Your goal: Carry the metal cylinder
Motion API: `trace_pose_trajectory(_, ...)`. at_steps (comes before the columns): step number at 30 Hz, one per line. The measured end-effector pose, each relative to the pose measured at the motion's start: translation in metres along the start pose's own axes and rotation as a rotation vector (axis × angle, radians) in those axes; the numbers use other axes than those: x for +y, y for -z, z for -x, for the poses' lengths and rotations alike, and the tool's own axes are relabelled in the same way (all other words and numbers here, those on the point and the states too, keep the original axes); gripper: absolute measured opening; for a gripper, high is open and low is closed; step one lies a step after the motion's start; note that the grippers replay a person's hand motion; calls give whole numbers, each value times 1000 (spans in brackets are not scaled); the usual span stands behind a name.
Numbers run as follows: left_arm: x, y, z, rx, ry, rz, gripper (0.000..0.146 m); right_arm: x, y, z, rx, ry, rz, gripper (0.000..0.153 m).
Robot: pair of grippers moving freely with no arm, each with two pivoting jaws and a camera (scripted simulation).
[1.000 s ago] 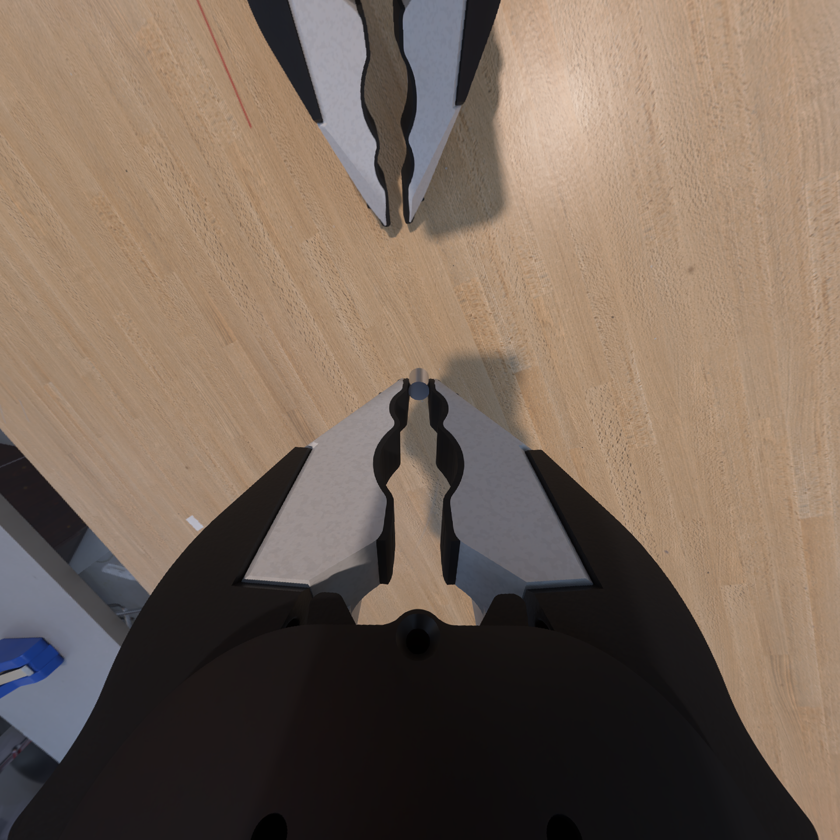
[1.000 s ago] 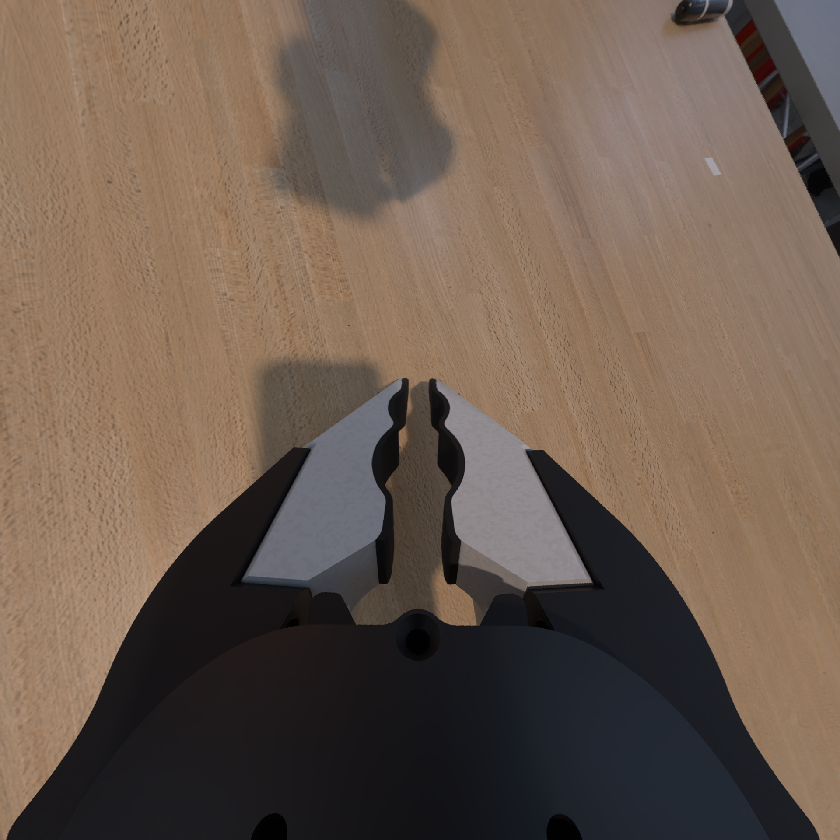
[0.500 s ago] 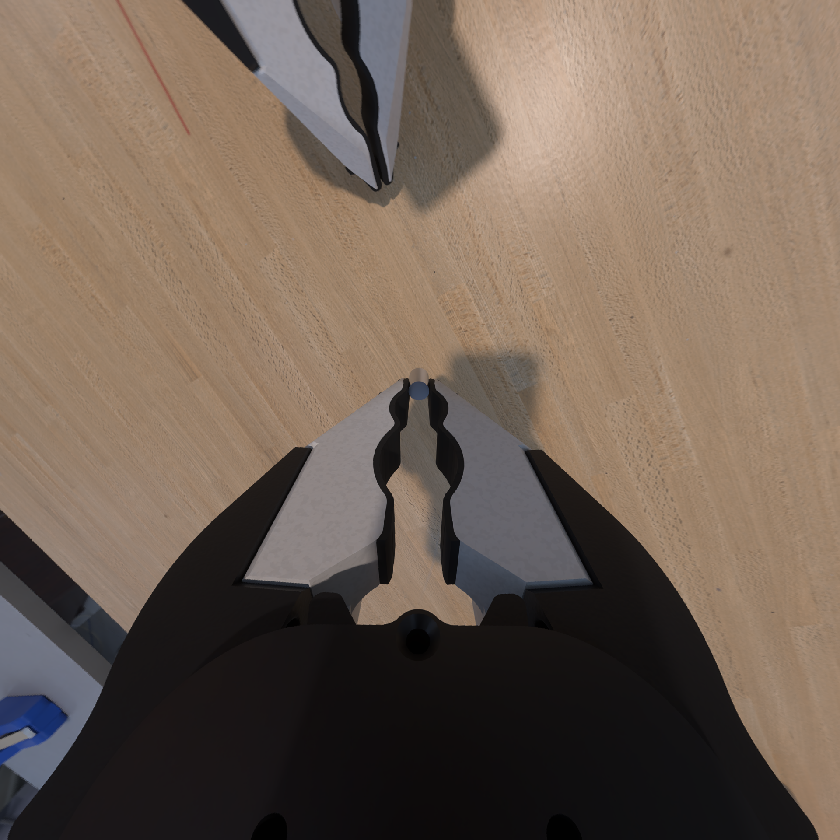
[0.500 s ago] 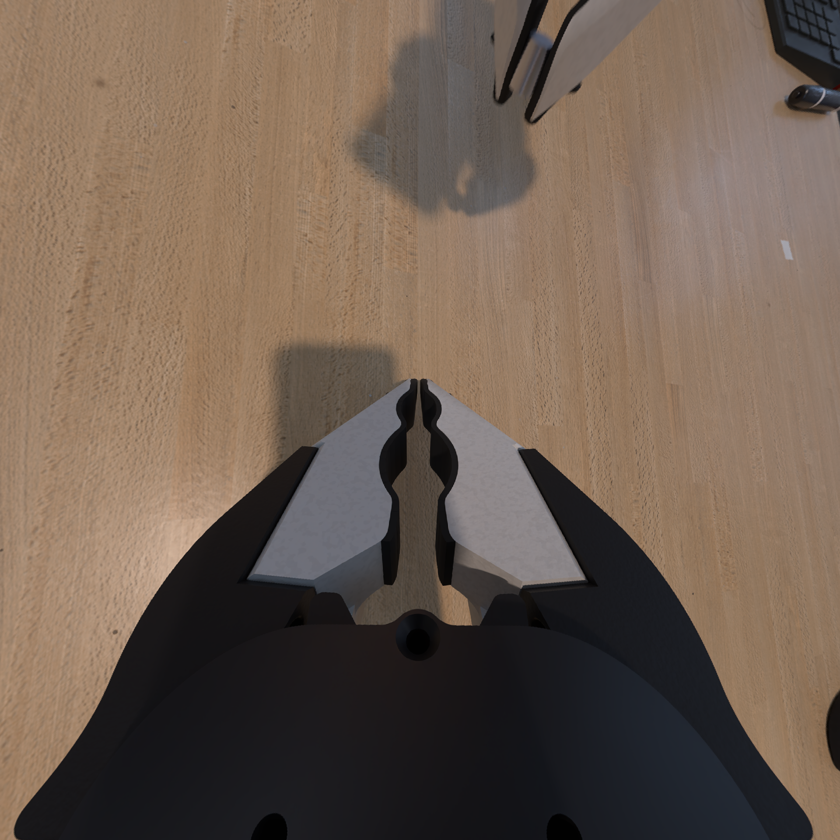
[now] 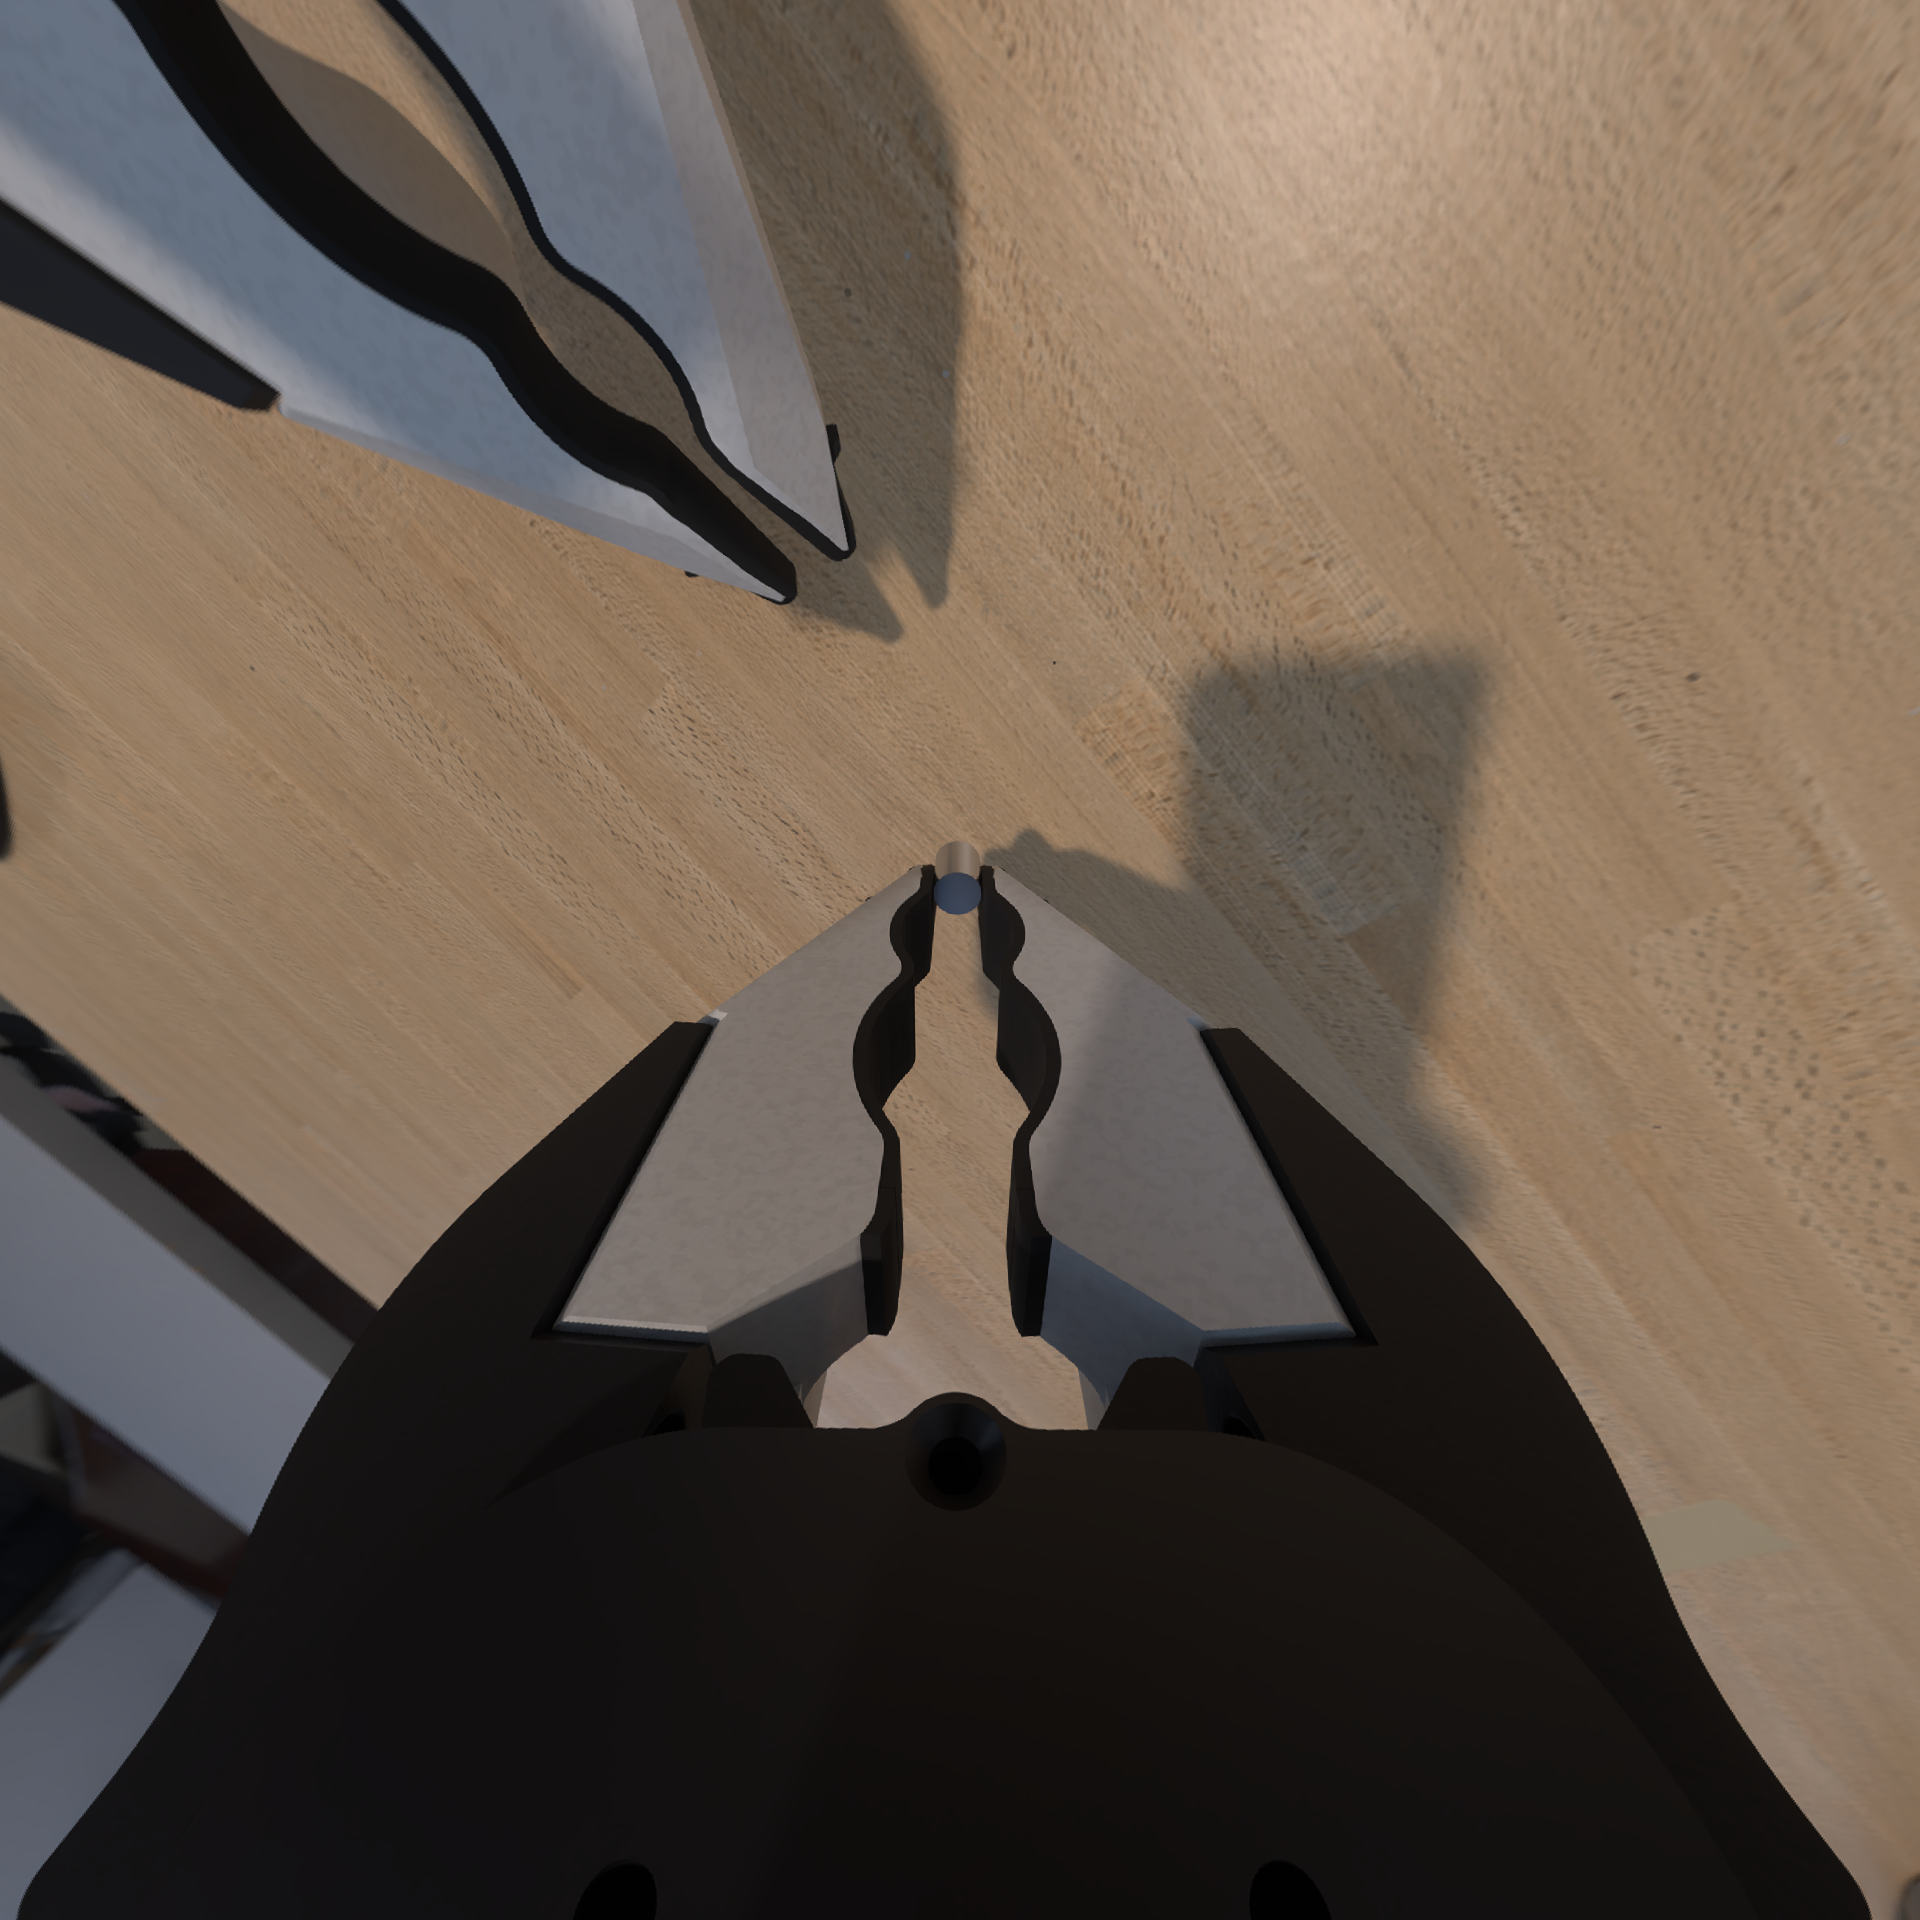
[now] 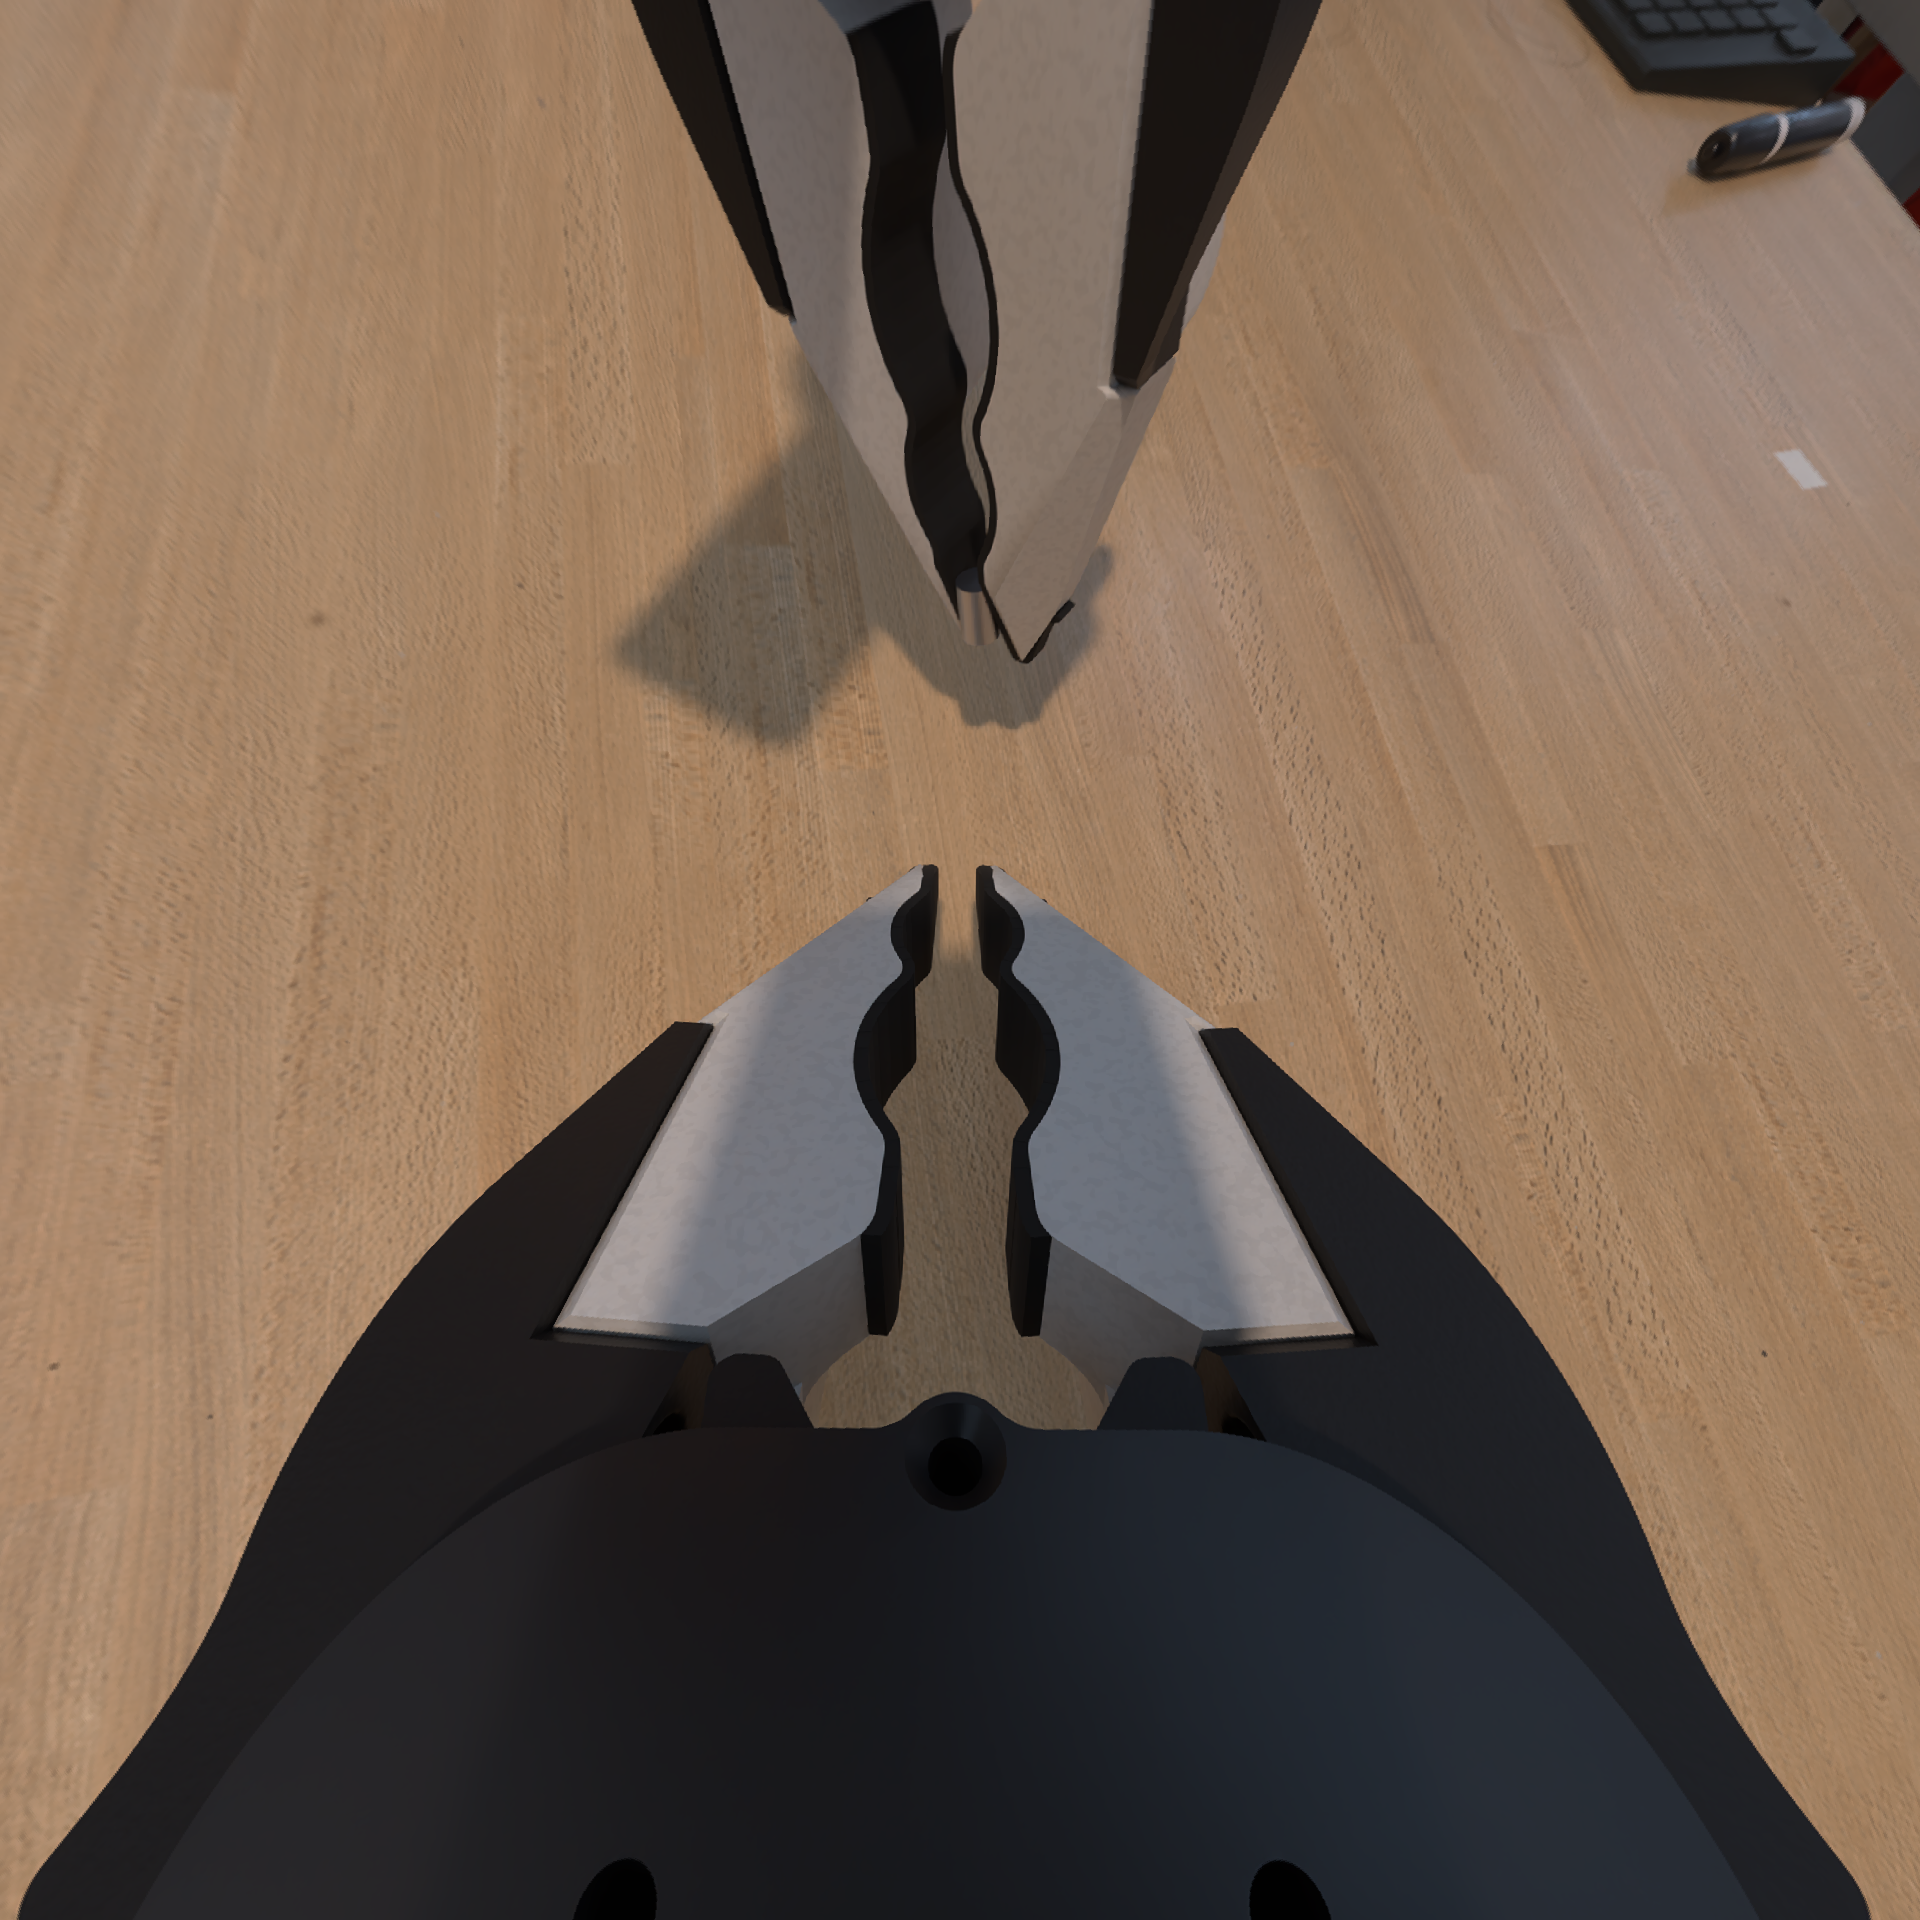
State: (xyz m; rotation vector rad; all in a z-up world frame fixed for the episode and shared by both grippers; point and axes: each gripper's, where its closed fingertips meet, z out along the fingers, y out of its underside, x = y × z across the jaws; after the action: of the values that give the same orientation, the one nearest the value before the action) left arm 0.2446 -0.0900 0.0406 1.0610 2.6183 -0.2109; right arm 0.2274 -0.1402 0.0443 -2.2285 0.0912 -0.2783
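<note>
No text, brand, number or sign is showing legibly in either view. In the right wrist view, a dark keyboard (image 6: 1714, 42) is sitting at the upper right of the frame, but its key markings are appearing too small to read. A small pale tag (image 6: 1800, 468) on the wooden surface (image 6: 312, 520) is lying at the right, looking blank.

Bare wooden table (image 6: 416, 727) between grippers — unobstructed

Looks like an office to me. Long wooden desk (image 6: 364, 520), with a keyboard (image 6: 1714, 31) up at 1 o'clock.
</note>
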Motion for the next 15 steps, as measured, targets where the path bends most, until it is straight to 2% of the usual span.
trace_pose_trajectory(7,1,-11,5,-88,-176,65,7,19,-9,8,23,87,70,7)
trace_pose_trajectory(15,2,-14,12,-173,-337,69,7,17,-9,9,13,112,26,6)
